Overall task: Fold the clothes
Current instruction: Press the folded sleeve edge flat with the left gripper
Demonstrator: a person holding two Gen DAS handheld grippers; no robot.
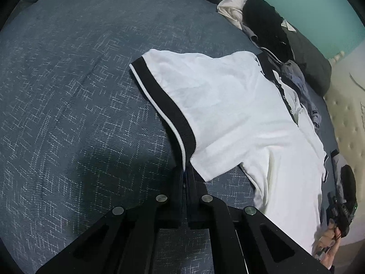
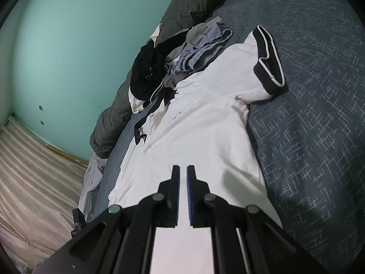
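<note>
A white polo shirt [image 1: 239,114] with black collar and black cuffs lies spread on the blue patterned bed cover [image 1: 79,91]. My left gripper [image 1: 185,173] is shut on the near corner of one sleeve's black cuff [image 1: 159,96], and the cuff's white edge runs in between the fingers. In the right wrist view the same shirt [image 2: 194,125] stretches away, its far sleeve cuff [image 2: 269,61] lying flat. My right gripper [image 2: 183,167] stands over the shirt's lower body with only a thin slit between its pads; no fabric shows pinched there. A hand holds that gripper [image 1: 341,203] at the shirt's far side.
A heap of other clothes, black [image 2: 146,73] and grey-blue [image 2: 200,45], lies beyond the collar. A dark grey duvet [image 2: 194,2] runs along the teal wall. The bed edge drops to a pale striped floor [image 2: 34,171] on the left. Bare cover [image 2: 319,137] extends on the right.
</note>
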